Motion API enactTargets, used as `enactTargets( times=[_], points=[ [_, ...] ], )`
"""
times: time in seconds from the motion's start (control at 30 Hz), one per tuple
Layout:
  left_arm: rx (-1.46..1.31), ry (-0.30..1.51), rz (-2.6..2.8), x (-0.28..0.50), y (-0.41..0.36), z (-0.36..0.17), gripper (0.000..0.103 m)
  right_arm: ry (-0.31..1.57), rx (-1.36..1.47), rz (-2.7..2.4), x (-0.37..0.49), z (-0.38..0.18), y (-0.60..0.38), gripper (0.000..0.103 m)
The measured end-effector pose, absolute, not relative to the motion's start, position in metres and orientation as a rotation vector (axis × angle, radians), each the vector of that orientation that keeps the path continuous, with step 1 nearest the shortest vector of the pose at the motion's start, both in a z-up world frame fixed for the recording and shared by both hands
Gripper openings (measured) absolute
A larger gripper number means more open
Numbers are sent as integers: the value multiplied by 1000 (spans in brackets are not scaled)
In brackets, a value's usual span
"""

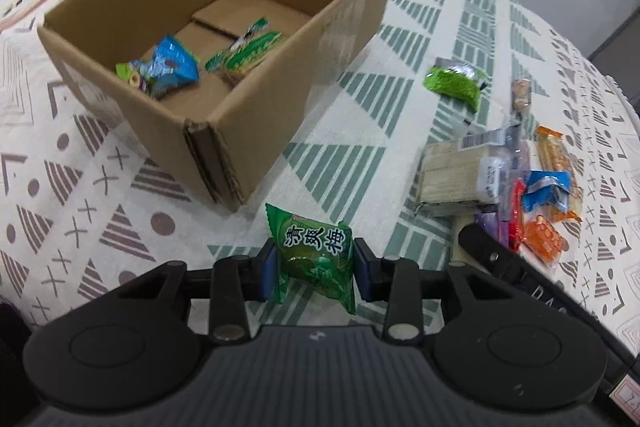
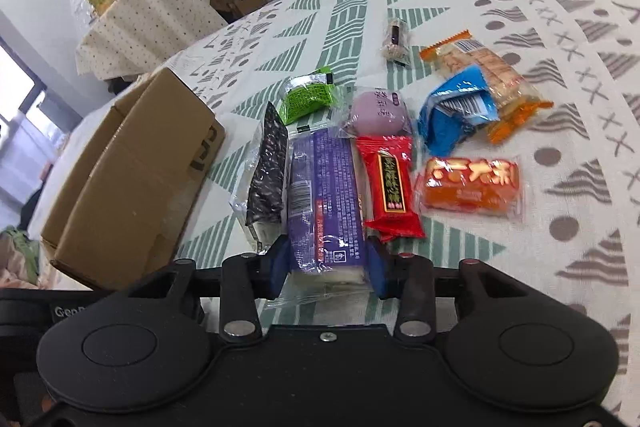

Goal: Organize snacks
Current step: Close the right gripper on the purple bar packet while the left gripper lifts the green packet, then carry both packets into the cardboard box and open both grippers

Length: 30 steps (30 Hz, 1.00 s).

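Holding green candy (image 1: 316,259) in left gripper (image 1: 314,269), purple pack (image 2: 324,203) in right gripper (image 2: 328,265); we lift clear, release low over box (image 1: 256,131), centre.

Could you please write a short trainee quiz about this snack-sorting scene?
1. True or false: the brown cardboard box already holds snacks.
2. What does the left gripper hold? A) a dark green sweet packet B) a red bar C) nothing
3. Which long packet lies between the right gripper's pads?

Key: 1. True: a blue packet and a green-white packet lie inside. 2. A. 3. The long purple wrapped packet.
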<state>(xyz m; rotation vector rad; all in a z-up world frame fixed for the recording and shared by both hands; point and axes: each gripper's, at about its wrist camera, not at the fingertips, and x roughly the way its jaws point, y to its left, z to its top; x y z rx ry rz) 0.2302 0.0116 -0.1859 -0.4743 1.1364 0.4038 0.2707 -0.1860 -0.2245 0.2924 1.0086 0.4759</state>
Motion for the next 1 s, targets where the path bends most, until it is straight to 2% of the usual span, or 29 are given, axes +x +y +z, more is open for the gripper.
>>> enactTargets(
  times=[0.47,1.0],
  points=[
    [-410,1016,234,222,8,-143,38,1008,316,407,239,-204,-205,35],
    [-563,877,113,215,53,-99,38,946,388,347,213,-157,-215,34]
  ],
)
